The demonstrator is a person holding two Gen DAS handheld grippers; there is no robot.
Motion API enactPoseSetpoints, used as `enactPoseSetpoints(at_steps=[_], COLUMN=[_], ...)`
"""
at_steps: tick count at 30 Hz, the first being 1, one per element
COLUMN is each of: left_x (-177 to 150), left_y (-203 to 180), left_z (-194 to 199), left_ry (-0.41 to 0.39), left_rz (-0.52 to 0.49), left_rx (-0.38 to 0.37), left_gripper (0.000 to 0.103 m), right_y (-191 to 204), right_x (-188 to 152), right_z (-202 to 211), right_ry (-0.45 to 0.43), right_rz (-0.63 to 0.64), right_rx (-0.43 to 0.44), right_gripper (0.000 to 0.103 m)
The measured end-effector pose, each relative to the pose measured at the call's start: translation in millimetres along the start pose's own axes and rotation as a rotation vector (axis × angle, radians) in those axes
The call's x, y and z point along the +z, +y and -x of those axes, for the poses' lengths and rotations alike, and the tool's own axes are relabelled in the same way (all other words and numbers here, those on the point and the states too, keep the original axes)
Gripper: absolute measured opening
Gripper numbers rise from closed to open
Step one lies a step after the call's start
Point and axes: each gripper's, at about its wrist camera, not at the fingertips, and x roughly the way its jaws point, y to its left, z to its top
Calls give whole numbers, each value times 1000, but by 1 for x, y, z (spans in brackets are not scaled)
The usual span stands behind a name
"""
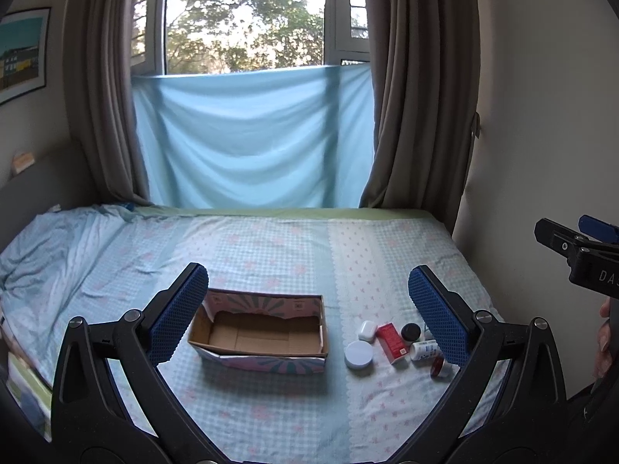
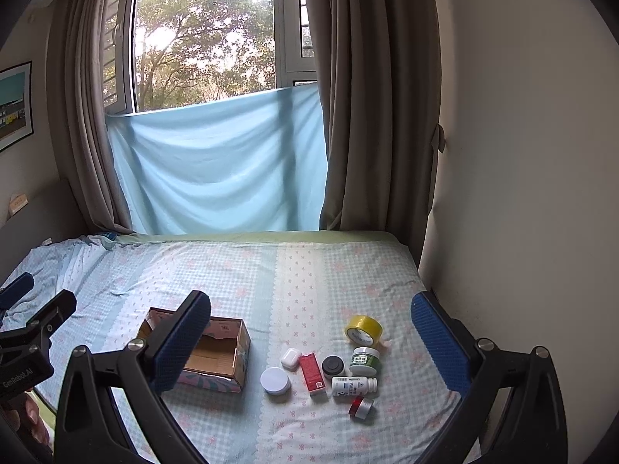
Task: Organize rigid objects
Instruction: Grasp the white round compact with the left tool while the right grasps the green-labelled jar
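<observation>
Cardboard box (image 1: 258,332) between our left jaws; small containers (image 2: 354,386) between our right jaws; both spread, empty.

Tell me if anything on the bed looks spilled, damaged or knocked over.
Nothing spilled. The white bottle and the small red jar lie on their sides, and the cardboard box has a torn, ragged inner flap. The other items sit normally beside it.

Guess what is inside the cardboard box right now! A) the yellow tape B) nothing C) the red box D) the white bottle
B: the cardboard box shows only its bare brown floor, while the small things all lie on the bed sheet beside it.
</observation>
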Motion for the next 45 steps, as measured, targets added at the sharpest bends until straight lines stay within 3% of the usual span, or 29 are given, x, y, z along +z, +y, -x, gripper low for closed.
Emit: enactPoseSetpoints(at_steps=[11,17,28,33,39,45], left_x=[-71,-126,-232,-275,-296,-296], left_y=[-50,-64,-102,-114,-111,-112], left_z=[-97,-174,-322,-372,-409,-433], left_ry=[221,341,509,591,658,657], left_rz=[10,28,7,-22,23,31], left_rx=[-15,-52,-42,-22,12,27], left_gripper=[102,102,102,102,102,91], right_y=[-63,-90,-127,-137,-149,-151], right_x=[-27,-64,-144,-176,-204,-220], right_z=[-104,-181,-325,-385,-433,-459], right_ry=[149,302,608,741,854,940], right_rz=[-23,-91,-211,-259,-299,-301], right_rx=[2,-22,-43,-41,-45,-35], right_gripper=[103,103,103,103,100,94])
